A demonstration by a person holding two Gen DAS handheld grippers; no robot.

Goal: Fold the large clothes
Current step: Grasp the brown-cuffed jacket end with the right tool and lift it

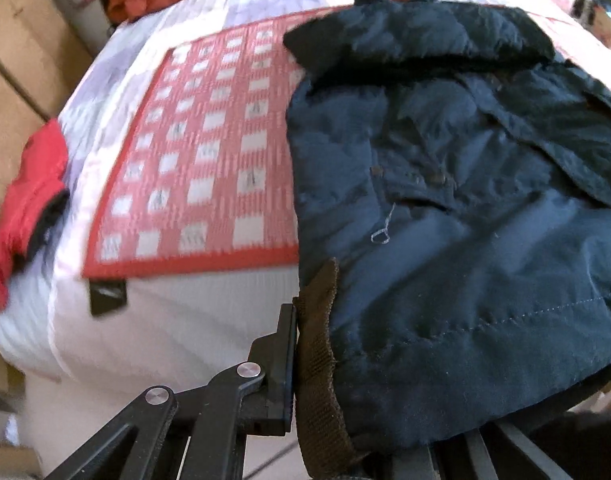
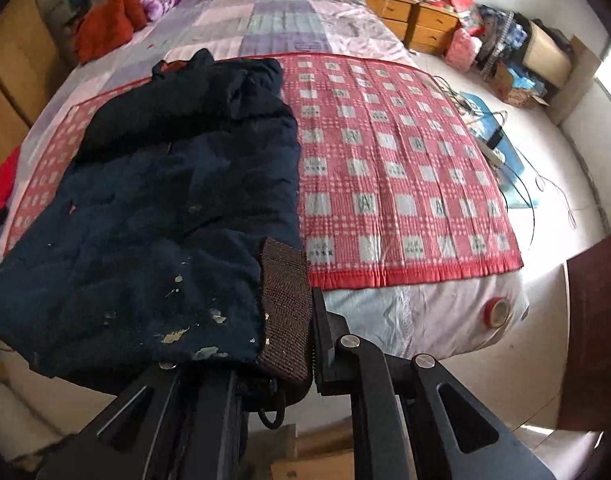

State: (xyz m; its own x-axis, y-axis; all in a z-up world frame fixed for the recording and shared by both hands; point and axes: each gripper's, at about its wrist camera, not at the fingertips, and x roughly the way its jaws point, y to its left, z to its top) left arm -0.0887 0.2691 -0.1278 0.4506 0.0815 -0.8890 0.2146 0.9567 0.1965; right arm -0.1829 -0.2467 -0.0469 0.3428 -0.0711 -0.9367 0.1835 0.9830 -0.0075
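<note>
A dark navy padded jacket (image 1: pixel 445 200) lies on a red checked mat (image 1: pixel 209 152) on the bed, its near hem raised off the mattress. My left gripper (image 1: pixel 305 364) is shut on the jacket's brown ribbed hem band (image 1: pixel 317 380) at the left corner. In the right wrist view the same jacket (image 2: pixel 165 208) spreads to the left over the mat (image 2: pixel 397 184). My right gripper (image 2: pixel 301 320) is shut on the brown ribbed band (image 2: pixel 285 308) at the jacket's right corner. Pale paint spots mark the cloth near that corner.
A red garment (image 1: pixel 25 208) hangs over the bed's left edge and an orange one (image 2: pixel 109 24) lies by the headboard. A roll of red tape (image 2: pixel 497 312) sits on the bed's near right corner. Wooden drawers (image 2: pixel 417 24) and clutter stand along the right wall.
</note>
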